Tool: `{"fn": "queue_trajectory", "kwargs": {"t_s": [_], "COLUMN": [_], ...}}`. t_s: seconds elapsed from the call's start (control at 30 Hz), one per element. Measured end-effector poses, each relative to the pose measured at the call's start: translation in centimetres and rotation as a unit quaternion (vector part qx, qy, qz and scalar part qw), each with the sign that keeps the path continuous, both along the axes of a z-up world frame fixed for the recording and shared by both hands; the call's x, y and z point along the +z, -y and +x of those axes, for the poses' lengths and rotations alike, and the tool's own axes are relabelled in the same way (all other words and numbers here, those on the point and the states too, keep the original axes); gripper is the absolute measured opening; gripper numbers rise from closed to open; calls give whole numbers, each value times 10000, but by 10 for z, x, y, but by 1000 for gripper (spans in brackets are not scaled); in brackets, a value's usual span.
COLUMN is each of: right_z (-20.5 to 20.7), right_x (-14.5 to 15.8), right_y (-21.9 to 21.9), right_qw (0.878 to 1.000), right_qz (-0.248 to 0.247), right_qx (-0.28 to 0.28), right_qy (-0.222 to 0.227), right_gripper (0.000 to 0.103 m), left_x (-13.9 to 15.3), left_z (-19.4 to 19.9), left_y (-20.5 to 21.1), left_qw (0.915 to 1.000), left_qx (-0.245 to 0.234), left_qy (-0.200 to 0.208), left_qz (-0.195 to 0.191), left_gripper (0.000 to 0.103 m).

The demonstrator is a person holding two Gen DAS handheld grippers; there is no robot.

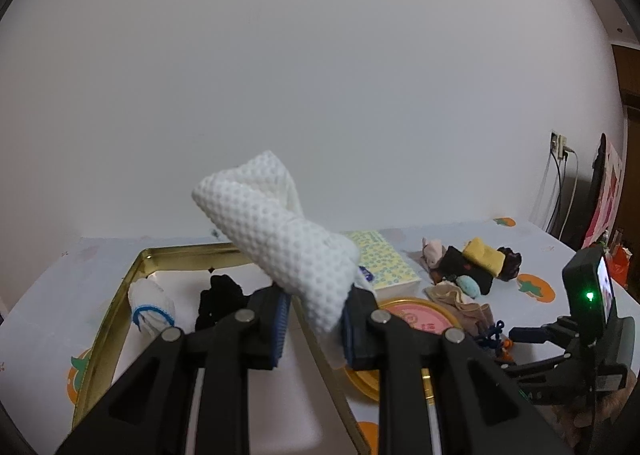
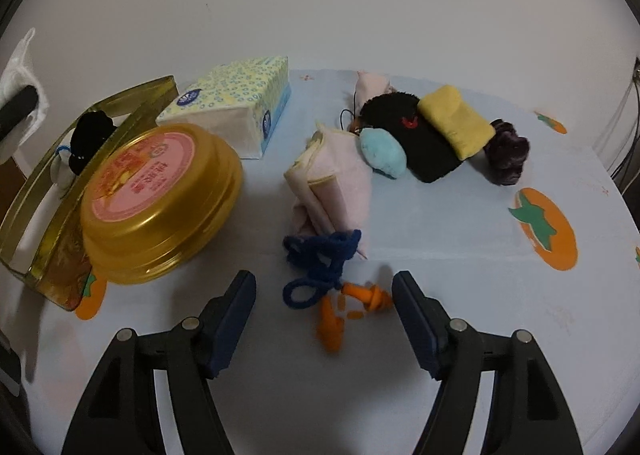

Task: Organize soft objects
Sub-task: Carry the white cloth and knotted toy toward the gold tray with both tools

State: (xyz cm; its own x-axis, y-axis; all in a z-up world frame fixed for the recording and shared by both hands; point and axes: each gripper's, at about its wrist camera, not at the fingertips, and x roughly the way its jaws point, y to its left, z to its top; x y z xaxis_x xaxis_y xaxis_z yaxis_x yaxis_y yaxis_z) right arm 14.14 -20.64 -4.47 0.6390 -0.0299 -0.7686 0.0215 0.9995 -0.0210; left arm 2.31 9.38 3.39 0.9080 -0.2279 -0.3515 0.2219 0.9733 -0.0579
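White dimpled cloth [image 1: 288, 243] pinched in raised left gripper [image 1: 316, 319] — right gripper [image 2: 324, 315] low, agape

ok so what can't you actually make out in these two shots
- Left wrist view: the gold tray's near floor is hidden behind the left gripper and the white dotted cloth it clamps.
- Left wrist view: the round gold tin is half covered by the gripper's fingers.
- Right wrist view: the tin's pink label is too small to read.
- Right wrist view: the tray's contents are mostly screened by its wall; the right gripper hangs open.
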Motion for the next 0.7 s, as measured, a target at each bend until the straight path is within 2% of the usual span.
{"fn": "queue_trajectory", "kwargs": {"t_s": [0.03,0.07,0.13,0.17,0.3,0.47,0.53,0.7], "right_z": [-3,-5,-10,-15,-40,-61,-59,-23], "right_x": [1,2,3,3,18,64,83,102], "right_y": [1,3,6,8,8,-16,-36,-96], "right_qw": [9999,9999,9999,10000,9991,9882,9818,9724], "right_qz": [-109,-142,-134,-64,265,786,880,898], "right_qx": [-67,-85,-67,-54,15,414,686,1206], "right_qy": [36,33,22,1,325,1247,1536,1786], "right_gripper": [54,36,28,13,13,13,13,13], "left_x": [0,-1,-1,-2,-2,2,4,4], "left_z": [1,2,4,6,7,8,12,30], "left_y": [-1,-2,-5,-7,-11,-23,-34,-67], "left_qw": [10000,10000,9998,9997,9995,9997,9993,9968], "left_qx": [8,6,-38,-67,-56,73,190,600], "left_qy": [-26,-56,-145,-202,-228,-139,-139,-350], "left_qz": [-7,-20,-90,-151,-210,-209,-287,-394], "left_gripper": [20,20,20,20,20,20,20,20]}}
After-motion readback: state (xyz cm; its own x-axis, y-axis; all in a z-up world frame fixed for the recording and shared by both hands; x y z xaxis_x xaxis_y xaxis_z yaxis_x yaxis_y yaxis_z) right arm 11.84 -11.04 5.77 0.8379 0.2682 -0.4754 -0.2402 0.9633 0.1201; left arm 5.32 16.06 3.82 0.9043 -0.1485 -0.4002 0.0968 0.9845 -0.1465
